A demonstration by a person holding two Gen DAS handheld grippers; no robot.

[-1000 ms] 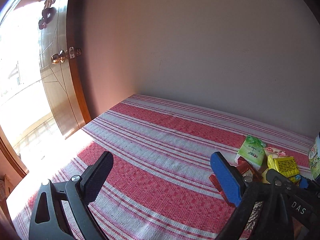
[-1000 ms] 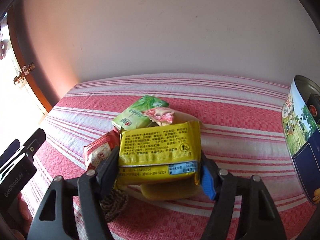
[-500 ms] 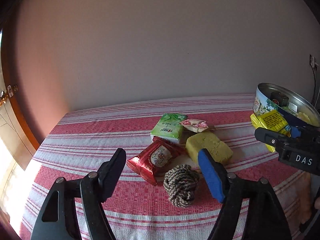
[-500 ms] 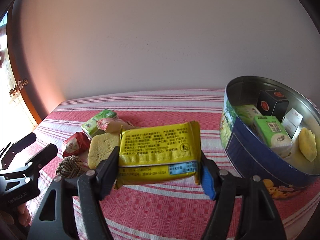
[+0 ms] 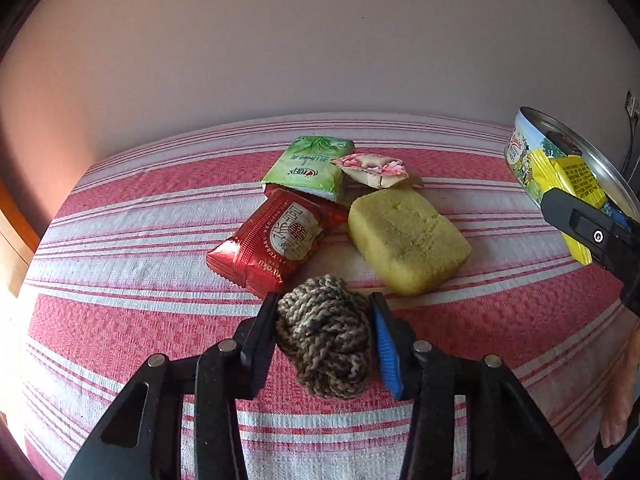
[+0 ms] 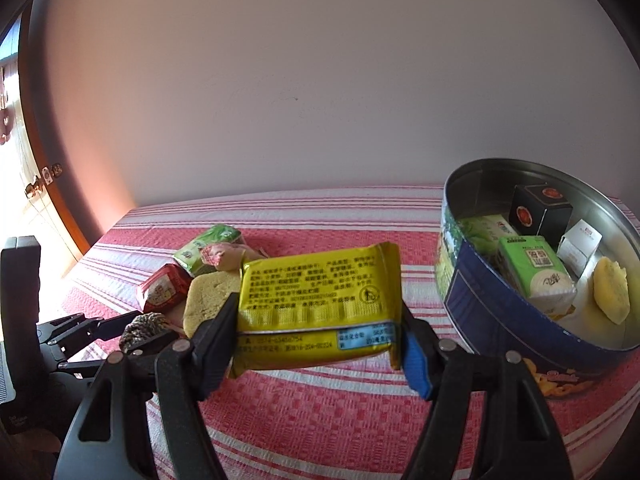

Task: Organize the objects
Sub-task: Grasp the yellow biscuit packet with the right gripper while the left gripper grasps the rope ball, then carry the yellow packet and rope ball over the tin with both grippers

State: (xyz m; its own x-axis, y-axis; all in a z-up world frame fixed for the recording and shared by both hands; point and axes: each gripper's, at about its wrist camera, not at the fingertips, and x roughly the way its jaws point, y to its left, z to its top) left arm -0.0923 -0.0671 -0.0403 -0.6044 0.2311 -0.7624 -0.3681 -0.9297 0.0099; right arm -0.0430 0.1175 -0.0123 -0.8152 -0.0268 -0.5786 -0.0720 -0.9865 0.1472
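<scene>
My left gripper (image 5: 324,336) is shut on a brown knotted rope ball (image 5: 326,338) that rests on the striped cloth. Just beyond it lie a red packet (image 5: 276,240), a green packet (image 5: 310,166), a pink wrapped sweet (image 5: 374,168) and a yellow sponge cake (image 5: 408,238). My right gripper (image 6: 320,320) is shut on a yellow snack packet (image 6: 320,300), held above the cloth left of the round blue tin (image 6: 500,320). The tin holds a black box (image 6: 540,212), a green carton (image 6: 534,272) and other small items. The tin also shows in the left wrist view (image 5: 524,156).
The red and white striped cloth (image 5: 120,320) covers the surface up to a plain wall. A wooden door (image 6: 40,184) stands at the far left. The left gripper shows in the right wrist view (image 6: 136,330) at lower left.
My left gripper swung from the door side toward the pile, moved in and closed on the rope ball. My right gripper carried the yellow packet rightward toward the tin.
</scene>
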